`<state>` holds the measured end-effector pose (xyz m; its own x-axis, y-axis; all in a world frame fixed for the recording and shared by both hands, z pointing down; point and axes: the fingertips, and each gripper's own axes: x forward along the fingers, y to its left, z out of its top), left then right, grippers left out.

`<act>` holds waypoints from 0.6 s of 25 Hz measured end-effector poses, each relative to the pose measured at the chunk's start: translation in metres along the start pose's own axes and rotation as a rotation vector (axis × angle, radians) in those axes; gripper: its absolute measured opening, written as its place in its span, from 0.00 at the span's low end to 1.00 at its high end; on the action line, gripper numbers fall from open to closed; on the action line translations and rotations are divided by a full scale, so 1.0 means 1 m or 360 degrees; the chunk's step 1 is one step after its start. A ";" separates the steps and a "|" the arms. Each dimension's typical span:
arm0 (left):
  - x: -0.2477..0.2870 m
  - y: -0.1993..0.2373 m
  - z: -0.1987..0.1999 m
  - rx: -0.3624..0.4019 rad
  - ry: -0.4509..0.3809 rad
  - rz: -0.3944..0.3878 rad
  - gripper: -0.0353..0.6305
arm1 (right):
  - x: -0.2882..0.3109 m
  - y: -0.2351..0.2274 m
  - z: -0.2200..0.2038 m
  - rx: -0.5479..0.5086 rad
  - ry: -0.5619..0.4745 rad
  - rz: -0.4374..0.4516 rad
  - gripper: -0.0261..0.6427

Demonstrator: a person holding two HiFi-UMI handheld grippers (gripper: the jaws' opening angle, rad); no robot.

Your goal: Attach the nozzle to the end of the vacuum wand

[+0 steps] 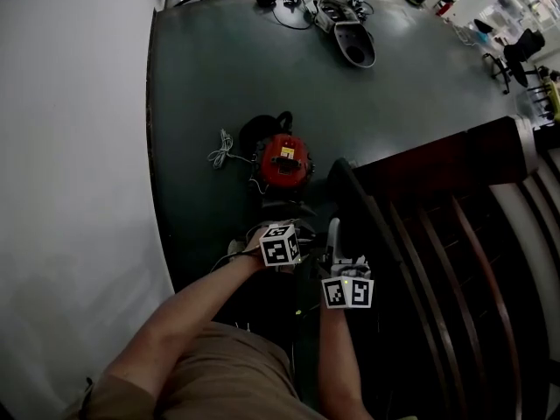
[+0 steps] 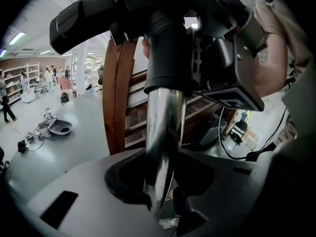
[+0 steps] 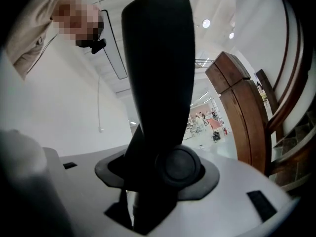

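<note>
A chrome vacuum wand (image 2: pixel 163 127) stands upright between the jaws of my left gripper (image 2: pixel 160 201), which is shut on it. A black collar (image 2: pixel 168 53) caps the wand's upper end, and a broad black nozzle head (image 2: pixel 123 9) spreads across above it. My right gripper (image 3: pixel 148 201) is shut on the black nozzle (image 3: pixel 158 83), whose neck bears a round button (image 3: pixel 181 164). In the head view both grippers sit close together low in the middle: left gripper (image 1: pixel 282 234), right gripper (image 1: pixel 337 256). What they hold is lost in the dark there.
A red canister vacuum (image 1: pixel 283 160) with a white cable (image 1: pixel 223 151) lies on the dark floor just ahead. A grey floor head (image 1: pixel 354 44) and loose cords lie farther off. A dark wooden stair railing (image 1: pixel 455 199) rises at the right. A white wall (image 1: pixel 70 147) runs along the left.
</note>
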<state>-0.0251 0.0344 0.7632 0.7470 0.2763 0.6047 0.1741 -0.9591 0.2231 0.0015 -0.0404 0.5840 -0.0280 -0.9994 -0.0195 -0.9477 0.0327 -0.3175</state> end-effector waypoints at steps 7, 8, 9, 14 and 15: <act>-0.001 0.006 -0.002 0.0026 0.0041 -0.0002 0.25 | 0.009 0.004 -0.005 0.0012 0.0038 0.0066 0.42; -0.001 0.008 -0.002 0.0050 0.0069 -0.0009 0.25 | 0.013 0.004 -0.006 0.0016 0.0046 0.0088 0.42; 0.000 0.009 -0.001 0.0071 0.0094 -0.0017 0.25 | 0.017 0.004 -0.006 0.0016 0.0049 0.0101 0.42; -0.003 0.013 -0.002 -0.0008 0.0036 0.0025 0.25 | 0.016 0.004 -0.007 0.0057 0.0022 0.0090 0.42; -0.002 0.012 -0.002 0.0016 0.0050 0.0019 0.25 | 0.017 0.005 -0.008 0.0066 0.0025 0.0111 0.42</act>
<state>-0.0254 0.0227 0.7661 0.7286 0.2666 0.6310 0.1718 -0.9628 0.2084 -0.0063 -0.0570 0.5899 -0.0987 -0.9947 -0.0278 -0.9292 0.1022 -0.3551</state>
